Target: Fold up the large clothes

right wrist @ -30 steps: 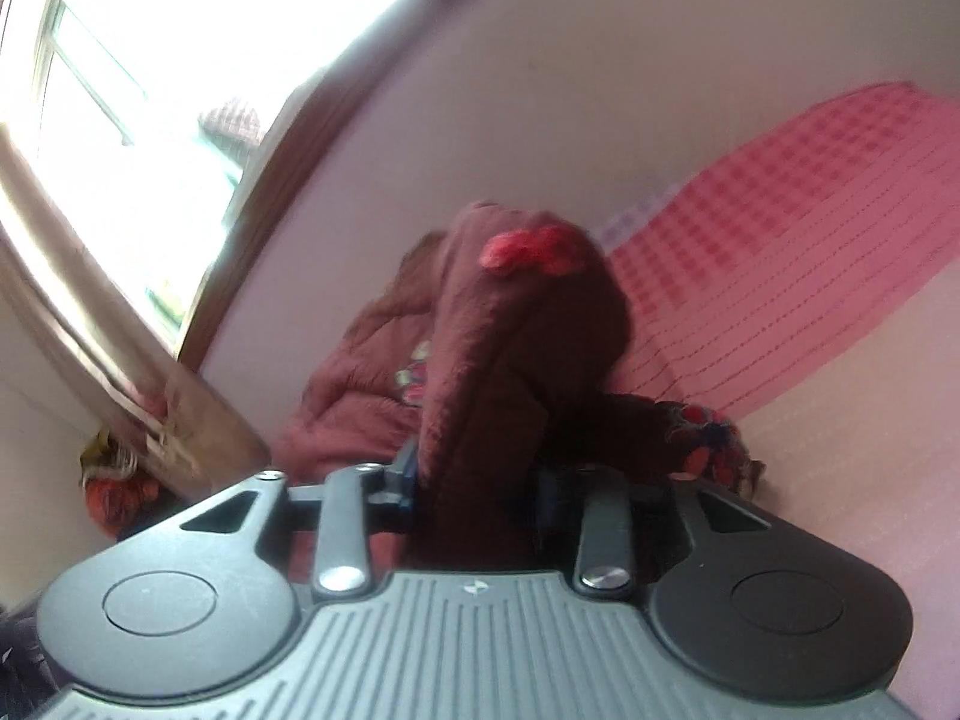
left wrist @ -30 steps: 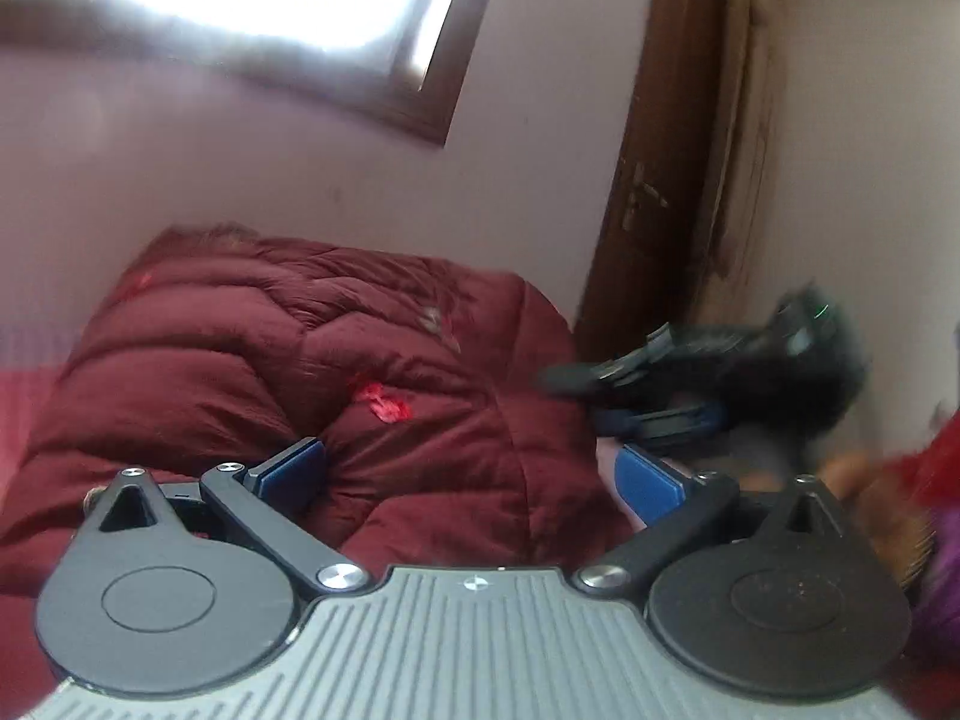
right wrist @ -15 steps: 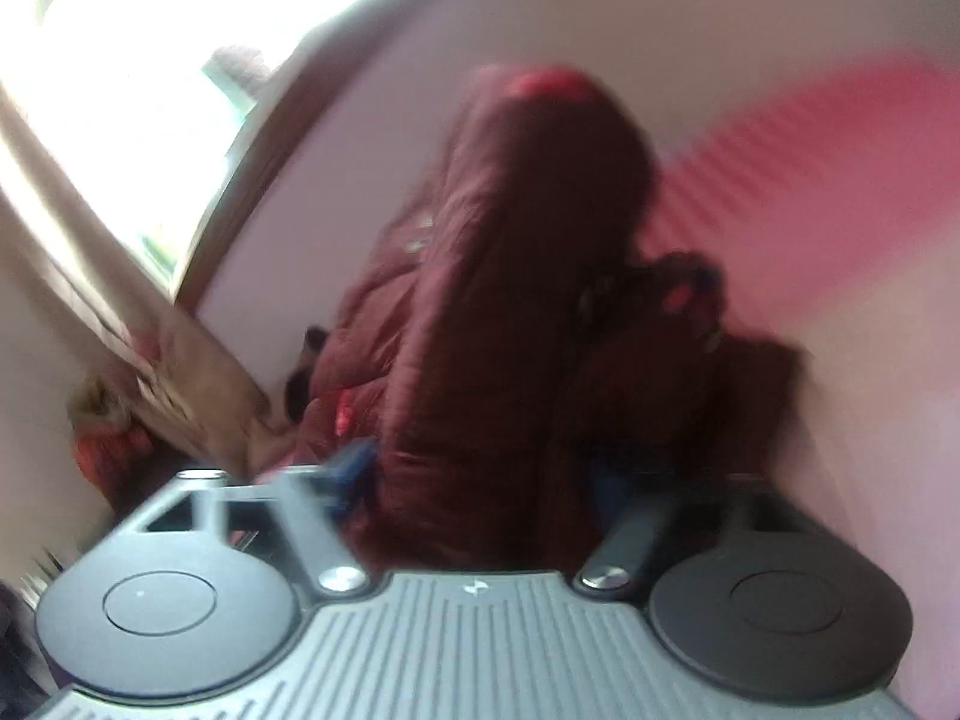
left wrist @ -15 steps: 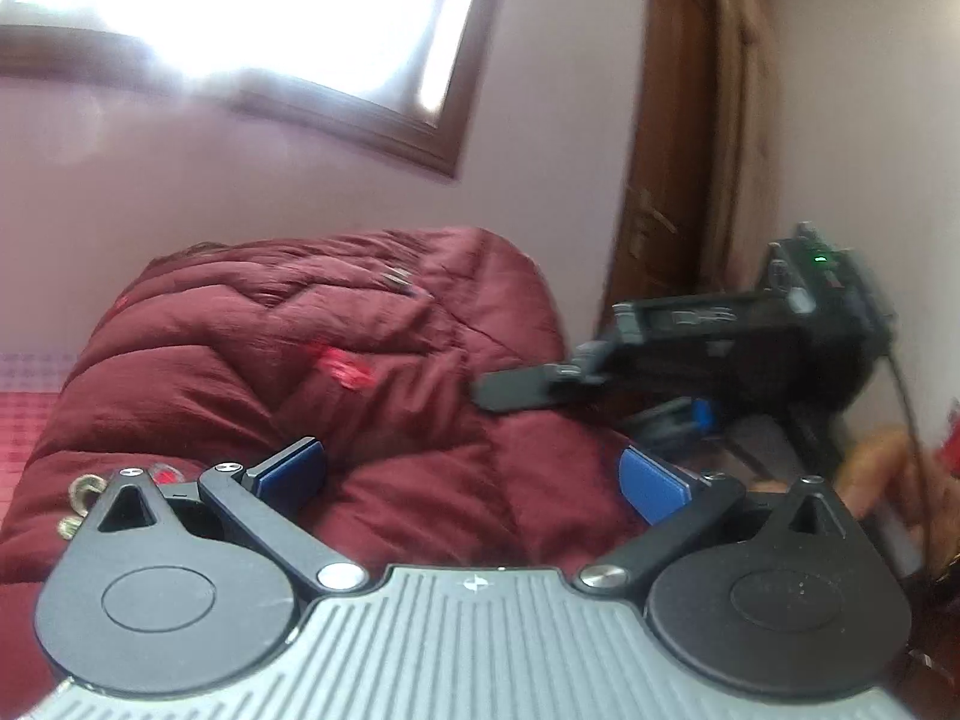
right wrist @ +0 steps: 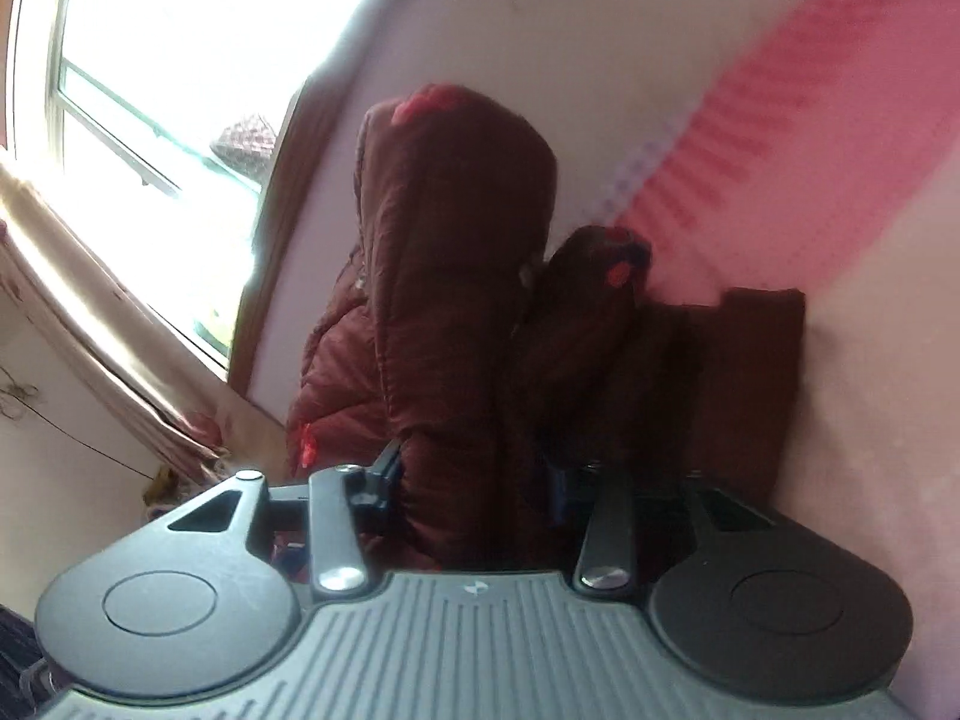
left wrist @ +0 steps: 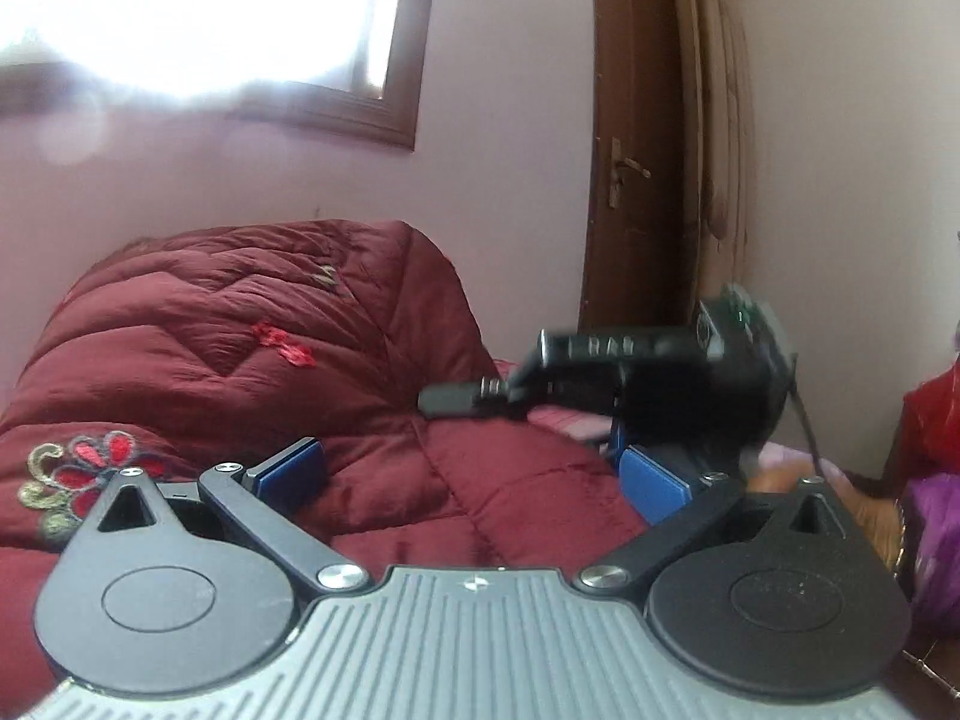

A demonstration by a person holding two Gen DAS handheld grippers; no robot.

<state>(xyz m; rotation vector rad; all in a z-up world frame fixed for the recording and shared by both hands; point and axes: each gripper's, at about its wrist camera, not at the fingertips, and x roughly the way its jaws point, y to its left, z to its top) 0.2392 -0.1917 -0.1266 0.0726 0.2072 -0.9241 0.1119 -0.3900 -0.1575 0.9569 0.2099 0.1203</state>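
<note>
A big dark-red quilted garment [left wrist: 252, 360] with red embroidered flowers lies bunched on the bed, filling the left and centre of the left wrist view. My left gripper [left wrist: 474, 474] is open, its blue pads [left wrist: 294, 471] spread over a fold of the fabric, holding nothing. My right gripper [right wrist: 474, 474] is shut on a thick fold of the same garment [right wrist: 456, 276], which stands up between its fingers. The right gripper also shows in the left wrist view [left wrist: 660, 378], to the right above the garment's edge.
A pink patterned bed cover [right wrist: 780, 138] lies under the garment. A window [left wrist: 198, 18] is on the wall behind, and a brown wooden door [left wrist: 636, 180] stands at the right. Red and purple cloth [left wrist: 936, 480] sits at the far right edge.
My right gripper has moved left over the garment's edge, with its fold held. The left wrist view has tilted up, so the garment sits lower. The left gripper stays open.
</note>
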